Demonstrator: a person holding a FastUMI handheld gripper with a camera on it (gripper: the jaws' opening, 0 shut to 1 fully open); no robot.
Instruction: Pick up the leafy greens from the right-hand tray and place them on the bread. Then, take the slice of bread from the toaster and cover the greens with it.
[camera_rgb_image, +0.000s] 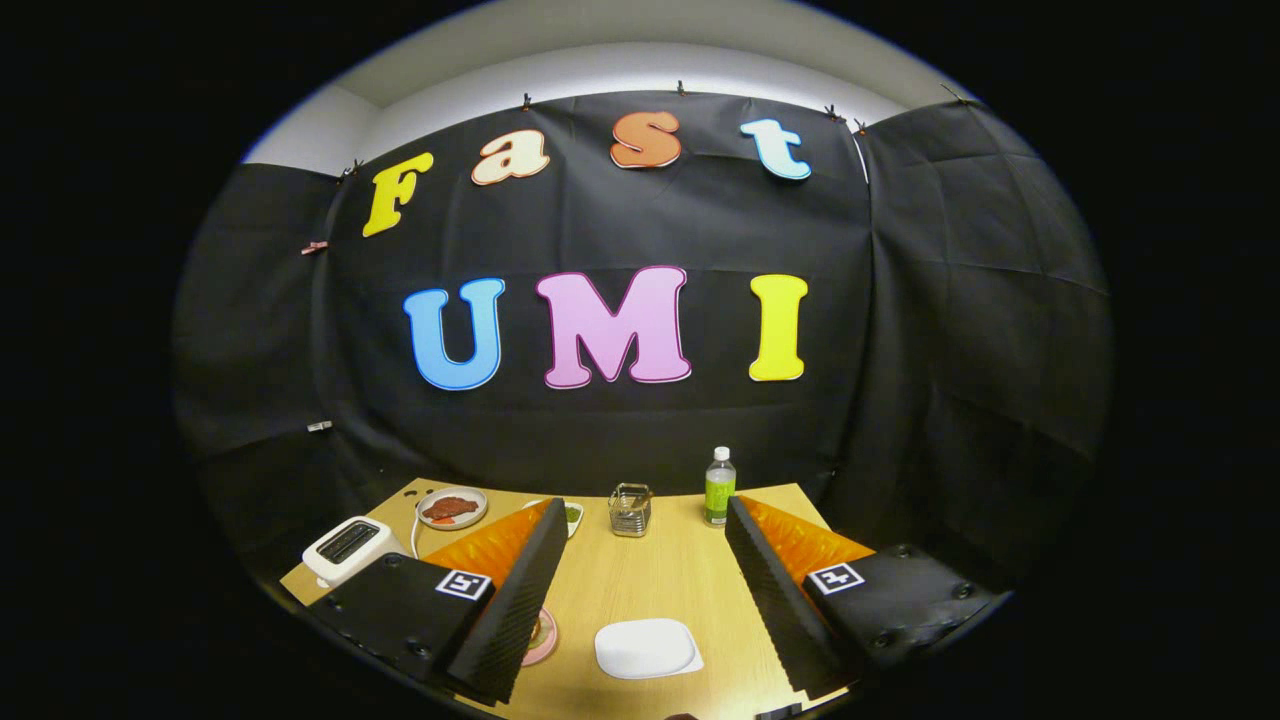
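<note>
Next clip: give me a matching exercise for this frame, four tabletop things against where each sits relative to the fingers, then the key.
The hand-held gripper is open, holding nothing.

Things:
1. toaster
2. white plate
3. bottle
4. metal basket

Places:
A. between the fingers, close in
B. beyond the fingers, by the right fingertip
C. outside the left finger, at the table's edge
D. beyond the fingers, roughly midway between the tips

Pairs: 1-C, 2-A, 3-B, 4-D

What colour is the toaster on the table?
White, with dark slots on top; the toaster sits left of the open gripper in the gripper view.
</note>
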